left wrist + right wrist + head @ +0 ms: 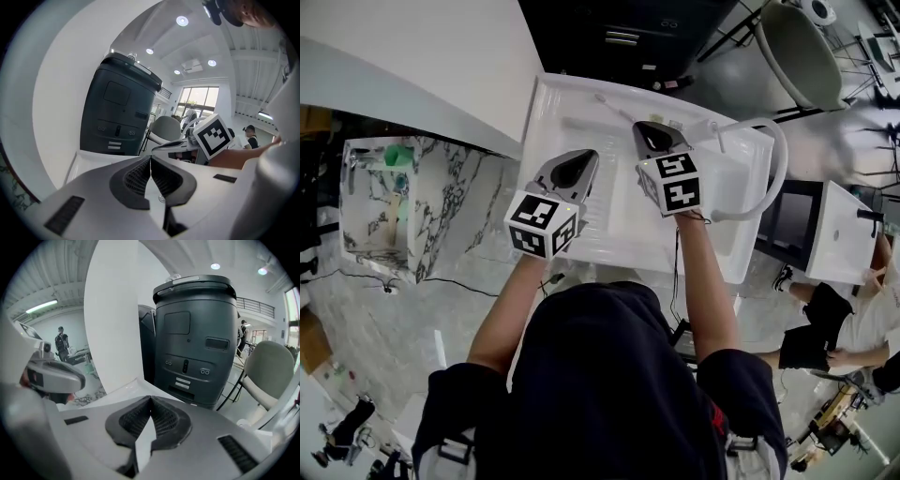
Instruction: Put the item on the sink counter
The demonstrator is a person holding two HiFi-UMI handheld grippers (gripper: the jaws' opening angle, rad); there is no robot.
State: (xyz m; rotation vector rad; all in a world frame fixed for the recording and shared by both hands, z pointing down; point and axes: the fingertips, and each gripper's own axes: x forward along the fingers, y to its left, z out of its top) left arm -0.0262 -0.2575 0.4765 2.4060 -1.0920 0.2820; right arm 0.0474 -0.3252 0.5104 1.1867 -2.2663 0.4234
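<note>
The white sink counter (553, 112) lies below both grippers in the head view. Along its far edge lie a thin white stick-like item (607, 100) and small pieces (715, 138) that I cannot make out. My left gripper (584, 155) hovers over the counter's left part, its jaw tips touching with nothing between them (150, 158). My right gripper (650, 127) hangs above the counter's middle, a little farther back, also shut and empty (151, 398). Neither gripper touches the counter or any item.
A white curved hose (778, 159) arcs over the counter's right end. A dark grey machine (197, 333) stands behind the counter beside a white wall (112, 310). A pale chair (797, 52) sits at the back right. A marbled stand (403, 202) is at the left.
</note>
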